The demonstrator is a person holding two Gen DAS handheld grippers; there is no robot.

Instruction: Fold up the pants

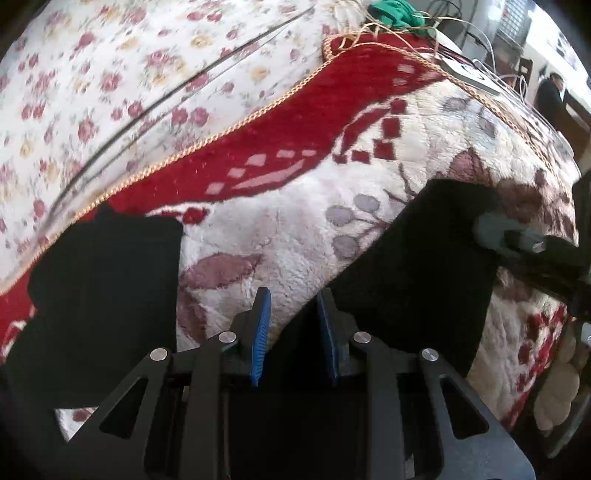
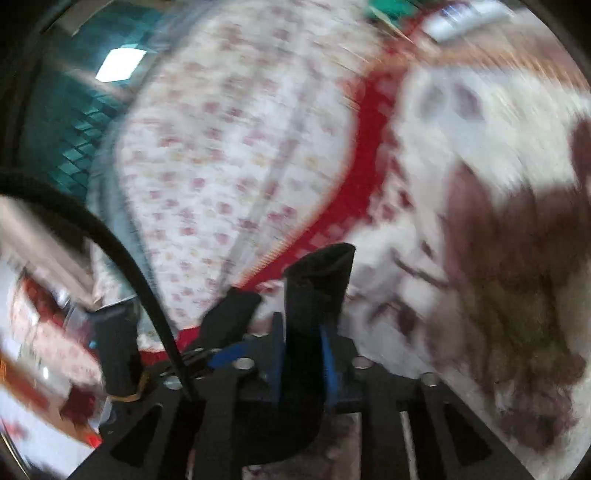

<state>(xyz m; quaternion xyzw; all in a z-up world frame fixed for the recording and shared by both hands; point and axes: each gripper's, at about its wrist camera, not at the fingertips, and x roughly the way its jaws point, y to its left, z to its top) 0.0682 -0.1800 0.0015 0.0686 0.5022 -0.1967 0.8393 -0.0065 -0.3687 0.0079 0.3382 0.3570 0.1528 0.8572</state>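
Observation:
The black pants (image 1: 424, 280) lie on a fluffy red and white blanket (image 1: 295, 229); another dark part (image 1: 103, 295) lies at the left. My left gripper (image 1: 293, 314) is open with blue pads, low over the blanket at the pants' edge, holding nothing. My right gripper (image 2: 303, 354) is shut on a fold of the black pants (image 2: 314, 295) and holds it above the blanket; this view is blurred. The right gripper also shows at the right edge of the left wrist view (image 1: 524, 243), at the pants' far end.
A floral sheet (image 1: 110, 92) covers the surface beyond the blanket's gold-trimmed edge. A green cloth (image 1: 395, 14), cables and a white device (image 1: 472, 74) lie at the far end. A black cable (image 2: 122, 258) crosses the right wrist view.

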